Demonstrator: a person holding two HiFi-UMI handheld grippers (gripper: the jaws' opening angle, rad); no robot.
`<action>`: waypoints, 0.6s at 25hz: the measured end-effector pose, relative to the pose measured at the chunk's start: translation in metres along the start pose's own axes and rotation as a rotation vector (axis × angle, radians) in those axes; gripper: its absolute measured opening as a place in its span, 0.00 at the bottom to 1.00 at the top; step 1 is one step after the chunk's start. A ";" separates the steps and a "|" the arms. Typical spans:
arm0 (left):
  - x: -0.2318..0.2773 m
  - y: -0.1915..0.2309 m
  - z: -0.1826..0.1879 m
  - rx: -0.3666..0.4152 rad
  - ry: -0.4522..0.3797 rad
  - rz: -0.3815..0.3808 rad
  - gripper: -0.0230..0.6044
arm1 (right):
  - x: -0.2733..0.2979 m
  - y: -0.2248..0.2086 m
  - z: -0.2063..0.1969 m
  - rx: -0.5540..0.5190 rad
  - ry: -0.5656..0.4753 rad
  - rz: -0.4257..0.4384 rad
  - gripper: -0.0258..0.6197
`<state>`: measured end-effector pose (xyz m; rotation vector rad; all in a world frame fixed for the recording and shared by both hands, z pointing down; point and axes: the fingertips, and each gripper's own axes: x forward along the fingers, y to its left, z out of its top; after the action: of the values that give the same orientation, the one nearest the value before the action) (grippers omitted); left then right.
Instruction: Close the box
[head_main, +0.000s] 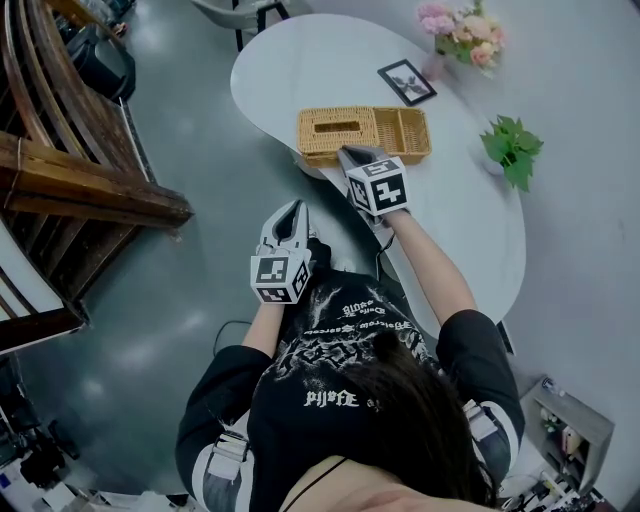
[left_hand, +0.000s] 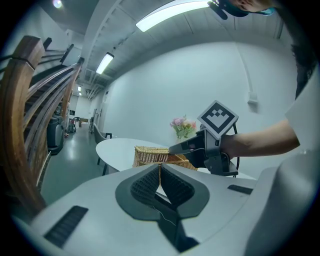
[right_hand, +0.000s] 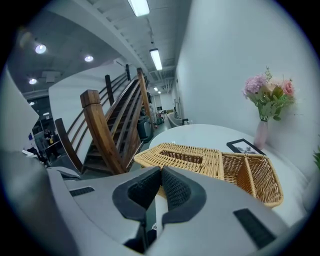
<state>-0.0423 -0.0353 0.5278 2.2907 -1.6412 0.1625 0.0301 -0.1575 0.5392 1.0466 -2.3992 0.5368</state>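
Note:
A wicker box (head_main: 362, 135) lies on the white table (head_main: 470, 230). Its slotted lid (right_hand: 185, 156) is folded out flat to the left of the open compartment (right_hand: 255, 175). My right gripper (head_main: 352, 155) hovers at the box's near edge, jaws shut and empty; in its own view its tip (right_hand: 161, 170) points over the lid. My left gripper (head_main: 293, 212) hangs off the table over the floor, also shut with nothing in it (left_hand: 160, 167). In the left gripper view the right gripper (left_hand: 175, 148) shows in front of the box (left_hand: 150, 155).
A framed picture (head_main: 407, 81), a vase of pink flowers (head_main: 462, 30) and a small green plant (head_main: 512, 148) stand on the table beyond and right of the box. A wooden staircase (head_main: 60, 150) rises at the left across the grey floor.

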 end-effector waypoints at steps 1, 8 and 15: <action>0.000 0.000 0.000 0.000 0.001 0.000 0.08 | 0.001 -0.001 -0.002 0.001 -0.002 -0.003 0.10; 0.003 0.002 0.000 -0.002 0.005 0.003 0.08 | 0.006 0.001 -0.013 -0.054 -0.026 -0.021 0.10; 0.006 0.004 0.002 0.001 0.000 0.006 0.08 | 0.010 -0.002 -0.024 -0.038 -0.024 -0.040 0.10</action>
<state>-0.0443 -0.0422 0.5284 2.2867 -1.6484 0.1655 0.0317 -0.1528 0.5645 1.0877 -2.3946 0.4649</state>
